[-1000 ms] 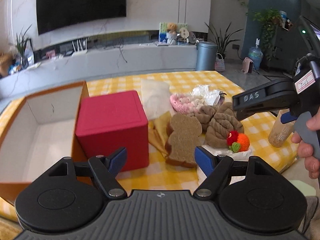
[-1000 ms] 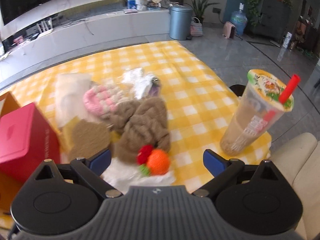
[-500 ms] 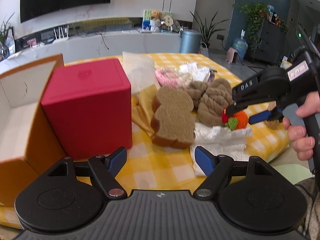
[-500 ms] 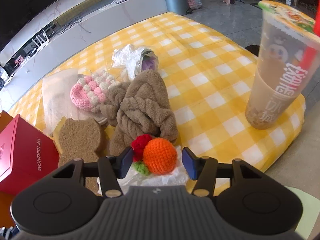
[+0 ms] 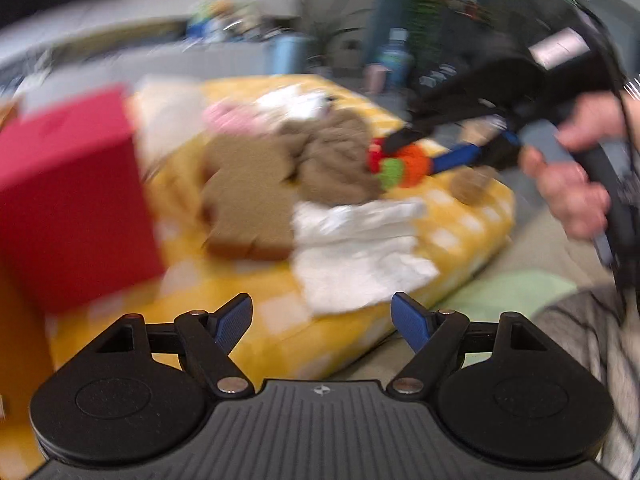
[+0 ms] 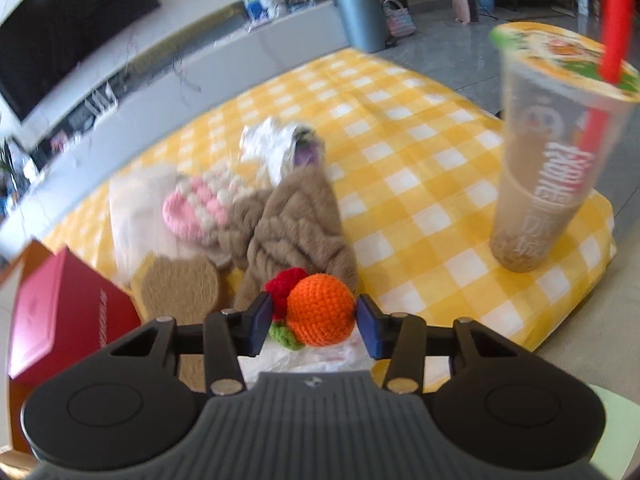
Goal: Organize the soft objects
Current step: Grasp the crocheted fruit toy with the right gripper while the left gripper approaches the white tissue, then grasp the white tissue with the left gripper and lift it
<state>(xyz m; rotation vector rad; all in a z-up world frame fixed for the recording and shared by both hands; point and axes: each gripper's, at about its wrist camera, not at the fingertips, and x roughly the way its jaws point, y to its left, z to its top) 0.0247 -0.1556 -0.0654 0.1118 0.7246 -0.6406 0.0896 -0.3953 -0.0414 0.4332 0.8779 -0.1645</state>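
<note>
My right gripper [image 6: 314, 322] is shut on a crocheted orange fruit toy [image 6: 320, 309] with red and green bits, above white tissue [image 6: 320, 358]; in the blurred left wrist view the toy [image 5: 402, 160] sits between the right gripper's fingers. Behind it lie a brown knotted plush [image 6: 296, 232], a pink-and-white crochet piece [image 6: 196, 206], a bread-slice sponge [image 6: 180, 286] and a crumpled white bag [image 6: 276, 146]. My left gripper [image 5: 322, 322] is open and empty at the table's near edge, in front of the white tissue [image 5: 356, 248].
A red box [image 5: 68, 200] stands at the left, next to an orange carton [image 5: 16, 344]. A tall milk-tea cup with a red straw [image 6: 556, 156] stands at the table's right corner. The yellow checked tablecloth [image 6: 400, 160] covers the table.
My right gripper has closed its fingers onto the orange toy. My left gripper has pulled back and swung right, blurring its view.
</note>
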